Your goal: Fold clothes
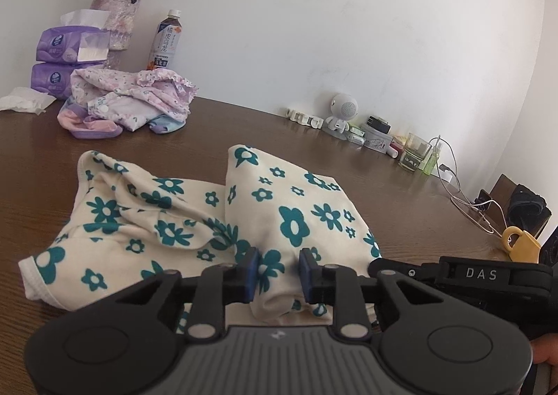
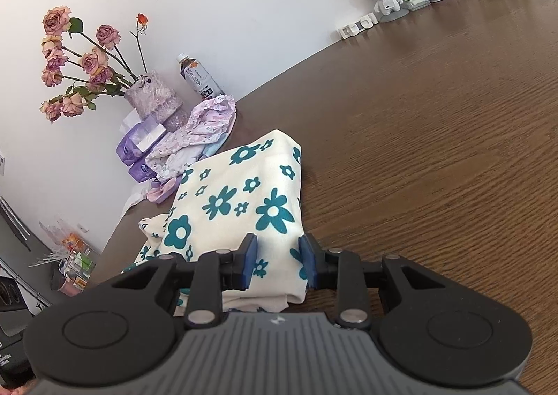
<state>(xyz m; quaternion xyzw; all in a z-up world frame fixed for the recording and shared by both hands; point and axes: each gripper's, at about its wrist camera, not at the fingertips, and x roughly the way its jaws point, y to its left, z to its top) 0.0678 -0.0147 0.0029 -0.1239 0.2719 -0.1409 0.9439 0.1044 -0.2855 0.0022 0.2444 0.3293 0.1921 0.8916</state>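
A cream garment with teal flowers (image 1: pixel 167 220) lies on the brown wooden table (image 1: pixel 314 150). Its right half is raised and doubled over, while the left half lies crumpled. My left gripper (image 1: pixel 279 271) is shut on a bunched fold at the garment's near edge. My right gripper (image 2: pixel 279 264) is shut on the same garment (image 2: pixel 237 192) near its right corner, with the cloth rising like a tent ahead of the blue pads (image 2: pixel 248 264). In the left wrist view the right gripper's black housing (image 1: pixel 481 274) sits just to the right, touching the cloth's edge.
A pile of pink and purple clothes (image 1: pixel 129 102) lies at the back left, next to tissue packs (image 1: pixel 66 49), a flower vase (image 1: pixel 117 14) and a bottle (image 1: pixel 165 41). Along the wall stand a white robot speaker (image 1: pixel 340 114), a glass (image 1: pixel 413 152), cables and a yellow mug (image 1: pixel 521 245).
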